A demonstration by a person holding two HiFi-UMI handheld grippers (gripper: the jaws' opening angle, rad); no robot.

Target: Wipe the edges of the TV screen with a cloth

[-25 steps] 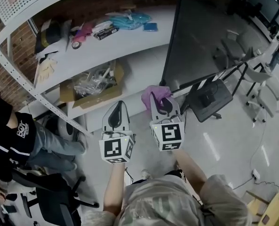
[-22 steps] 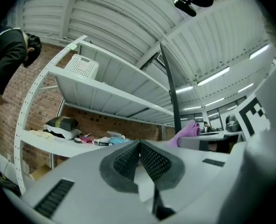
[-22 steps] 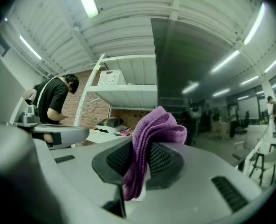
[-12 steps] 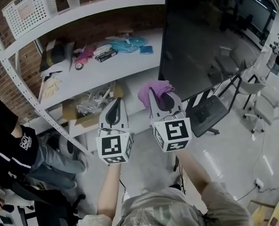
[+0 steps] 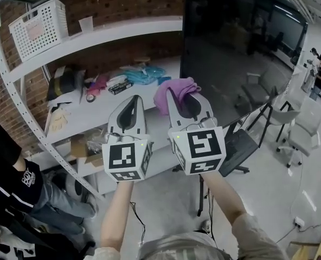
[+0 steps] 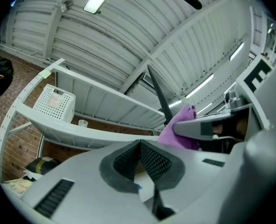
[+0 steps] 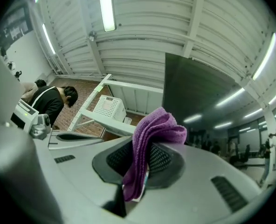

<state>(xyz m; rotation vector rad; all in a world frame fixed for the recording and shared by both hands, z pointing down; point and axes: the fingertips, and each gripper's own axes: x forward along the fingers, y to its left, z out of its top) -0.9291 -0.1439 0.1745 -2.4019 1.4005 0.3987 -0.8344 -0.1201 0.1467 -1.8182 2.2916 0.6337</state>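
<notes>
- Where it stands upright at the right of the head view, the TV screen (image 5: 231, 47) is the biggest thing: dark, glossy, w/ ceiling lights mirrored in it
- Shelf rack (image 5: 111, 34), white metal, runs along the brick wall left of the TV; upper & lower boards both carry clutter
- Person (image 5: 11, 183) in dark top sits at far left, below the rack
- Dark chair (image 5: 239, 145) on the floor under the TV's lower edge
- Right tongs (image 5: 183, 95) are raised in front of the TV's left edge, marker cube toward the camera; in the right gripper view the tongs (image 7: 140, 160) are pinching the cloth btwn the ribbed pads
- Left tongs (image 5: 133, 99) are held just beside the right ones, on the rack side; in the left gripper view the tongs (image 6: 140, 146) are pressed together, pads meeting, nothing btwn them
- White basket (image 5: 41, 28) on the upper board, at the left
- Cloth (image 5: 171, 91), purple, folded, sticks out past the right tongs' tips and overlaps the TV's left edge in the head view; can't tell if it touches the screen. Same cloth (image 7: 156, 129) bunches up over the pads in the right gripper view, w/ a tail hanging down btwn them
- Blue-green heap (image 5: 144, 72) on the lower board, near the TV
- Small cup (image 5: 85, 23) on the upper board, right of the basket
</notes>
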